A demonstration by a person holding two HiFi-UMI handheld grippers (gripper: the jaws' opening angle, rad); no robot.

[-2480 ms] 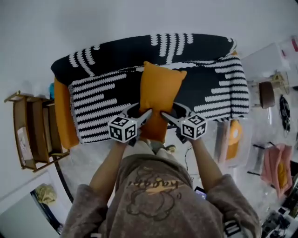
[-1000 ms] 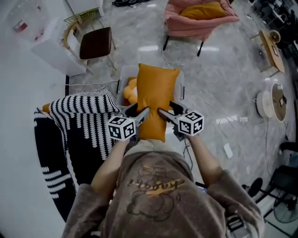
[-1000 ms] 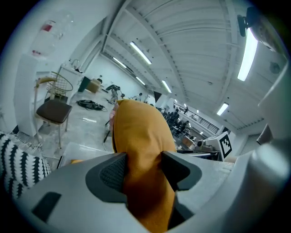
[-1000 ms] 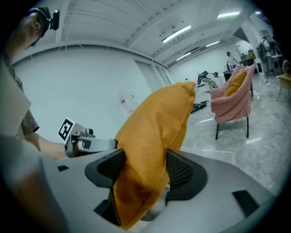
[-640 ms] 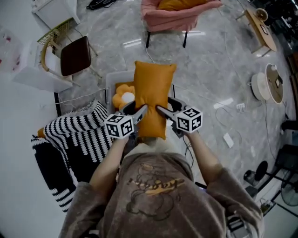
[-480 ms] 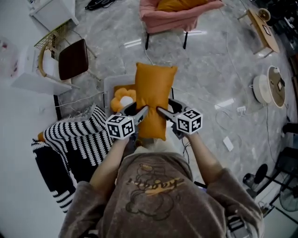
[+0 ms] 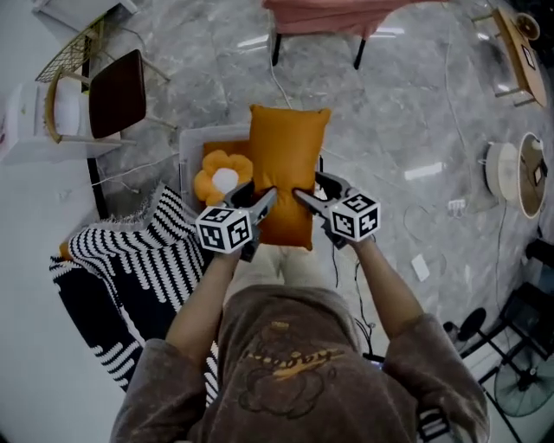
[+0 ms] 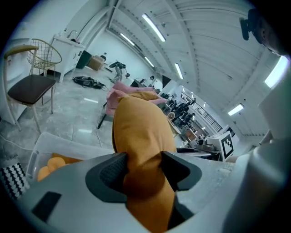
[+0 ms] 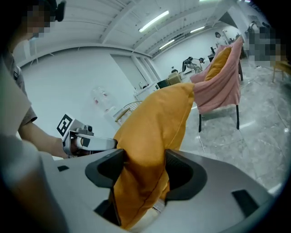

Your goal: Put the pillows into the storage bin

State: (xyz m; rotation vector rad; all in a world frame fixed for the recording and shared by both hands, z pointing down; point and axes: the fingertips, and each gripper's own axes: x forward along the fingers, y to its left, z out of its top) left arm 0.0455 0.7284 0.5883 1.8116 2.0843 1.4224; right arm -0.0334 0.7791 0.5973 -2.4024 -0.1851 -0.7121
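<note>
The orange rectangular fabric pillow [image 7: 287, 164] has been carried from over the black-and-white striped sofa [image 7: 130, 260] to a spot above the clear plastic storage bin [image 7: 186, 137], and both grippers have sunk with it over the last second.

There are two pillows to count: the rectangular one in the air, and an orange flower-shaped pillow with a white centre [image 7: 222, 177] lying in the bin. There is one bin, two grippers, one chair with a brown seat and wire back [image 7: 112, 91] and one pink armchair [image 7: 346, 13].

The bin stands on a grey marbled floor [image 7: 407, 104], just beyond the end of the sofa, in a large bright room with strip lights overhead.

The left gripper [image 8: 144, 169] has its dark fingers [image 8: 111, 170] clenched on the near end of the rectangular pillow, bunching the fabric. The right gripper [image 9: 144, 170] grips the same end from the other side, its fingers [image 9: 179, 175] pressed into the cloth. The pillow's far end reaches out over the bin's right half.
</note>
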